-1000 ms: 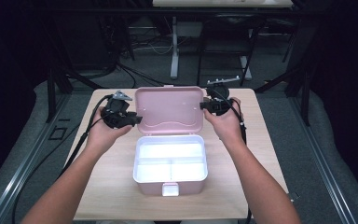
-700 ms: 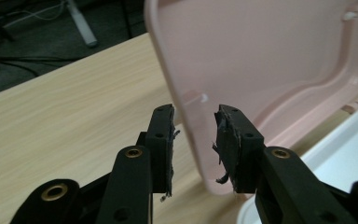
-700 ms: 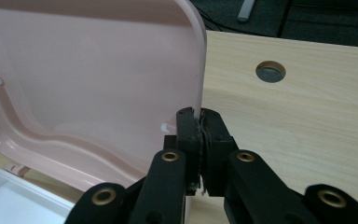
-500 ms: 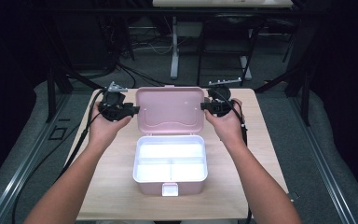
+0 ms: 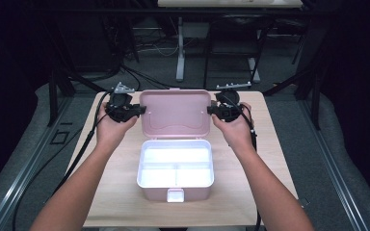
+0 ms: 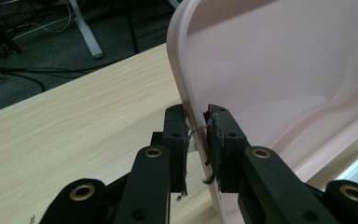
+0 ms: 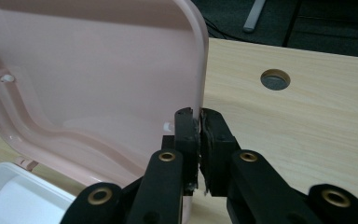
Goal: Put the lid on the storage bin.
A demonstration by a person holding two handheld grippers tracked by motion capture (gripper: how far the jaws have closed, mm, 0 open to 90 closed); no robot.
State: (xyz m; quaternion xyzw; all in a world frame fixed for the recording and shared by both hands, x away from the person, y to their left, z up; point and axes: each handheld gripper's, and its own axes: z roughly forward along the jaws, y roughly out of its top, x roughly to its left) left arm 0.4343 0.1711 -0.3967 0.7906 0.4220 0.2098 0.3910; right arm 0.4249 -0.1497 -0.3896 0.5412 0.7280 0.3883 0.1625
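Dark floor and cables ring a pale wooden table (image 5: pixel 111 192). High view: a pink box (image 5: pixel 175 185) sits mid-table, its lid (image 5: pixel 175 113) raised beyond it, long axis across the table, inner face toward the person. Left gripper (image 5: pixel 136 111) and right gripper (image 5: pixel 215 110) steady its two side edges.

Left gripper view: jaws straddle the lid's edge (image 6: pixel 186 93), barely parted.

Right gripper view: jaws pinch the lid's edge (image 7: pixel 200 84).
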